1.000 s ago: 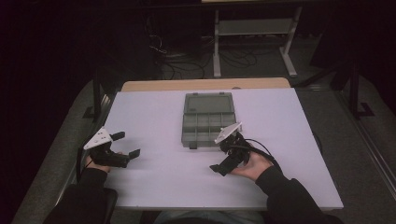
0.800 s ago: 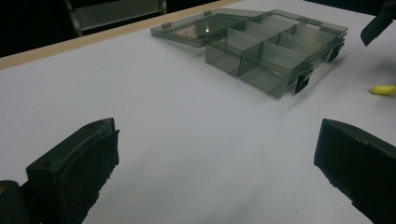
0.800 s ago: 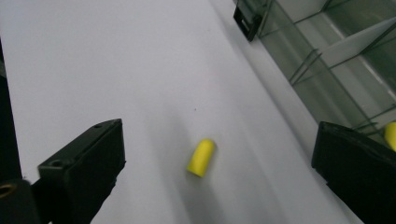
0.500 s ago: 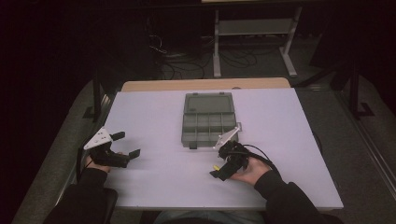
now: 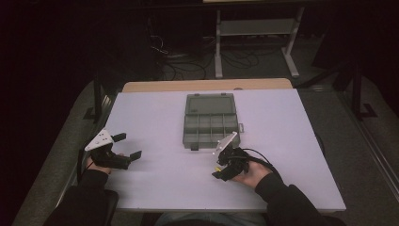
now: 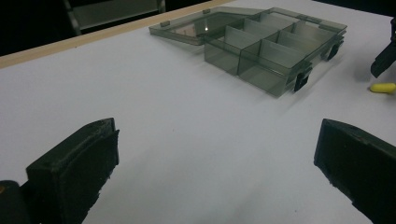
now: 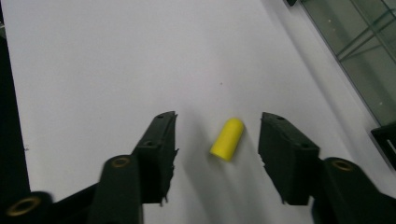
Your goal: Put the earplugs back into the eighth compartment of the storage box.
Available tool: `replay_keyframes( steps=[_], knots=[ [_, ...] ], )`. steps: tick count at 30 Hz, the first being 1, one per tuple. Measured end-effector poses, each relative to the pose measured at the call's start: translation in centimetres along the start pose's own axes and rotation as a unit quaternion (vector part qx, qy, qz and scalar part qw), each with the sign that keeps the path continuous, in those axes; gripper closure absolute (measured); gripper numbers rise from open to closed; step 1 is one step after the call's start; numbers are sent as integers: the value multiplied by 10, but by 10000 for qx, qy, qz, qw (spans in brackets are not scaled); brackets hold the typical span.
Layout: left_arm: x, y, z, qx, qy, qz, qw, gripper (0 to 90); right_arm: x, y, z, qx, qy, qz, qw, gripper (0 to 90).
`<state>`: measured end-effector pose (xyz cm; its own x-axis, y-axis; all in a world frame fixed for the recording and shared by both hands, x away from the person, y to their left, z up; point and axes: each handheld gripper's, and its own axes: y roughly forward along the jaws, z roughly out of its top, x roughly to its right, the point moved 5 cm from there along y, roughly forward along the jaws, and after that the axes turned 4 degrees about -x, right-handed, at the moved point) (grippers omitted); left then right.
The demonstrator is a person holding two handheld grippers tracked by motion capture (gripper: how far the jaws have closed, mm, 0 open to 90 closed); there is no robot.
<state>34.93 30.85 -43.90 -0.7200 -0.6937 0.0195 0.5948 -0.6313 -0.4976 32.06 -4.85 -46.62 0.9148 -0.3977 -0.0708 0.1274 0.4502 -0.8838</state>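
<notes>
One yellow foam earplug point(image 7: 227, 139) is bracketed, untouched, by the right tool point(image 7: 217, 144), lately closing; it should be pinched squarely.

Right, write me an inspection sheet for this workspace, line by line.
Surface: white table, bare apart from the items below.
Job's things: yellow plug lying on the table between the right gripper's jaws, untouched; grey compartment box open, lid laid flat, compartments look empty.
Clutter: nothing seen.
Grippers: right gripper low over the plug, jaws just been closing, pads not yet on it; left gripper open, resting at the table's left edge.
Cables: black cable loops from the right gripper; more cables on the floor beyond.
Surroundings: dark room, metal shelf frame behind the table.
</notes>
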Motion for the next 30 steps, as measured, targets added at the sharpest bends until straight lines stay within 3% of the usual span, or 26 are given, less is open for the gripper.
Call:
replay_keyframes(
  steps=[12,30],
  knots=[
    [0,0,0,2,0,1,10000,0,2,4,-1,-140,31,-130,9998,763],
    [0,0,0,2,5,-2,10000,0,6,-16,4,208,114,-41,9997,797]
  ],
)
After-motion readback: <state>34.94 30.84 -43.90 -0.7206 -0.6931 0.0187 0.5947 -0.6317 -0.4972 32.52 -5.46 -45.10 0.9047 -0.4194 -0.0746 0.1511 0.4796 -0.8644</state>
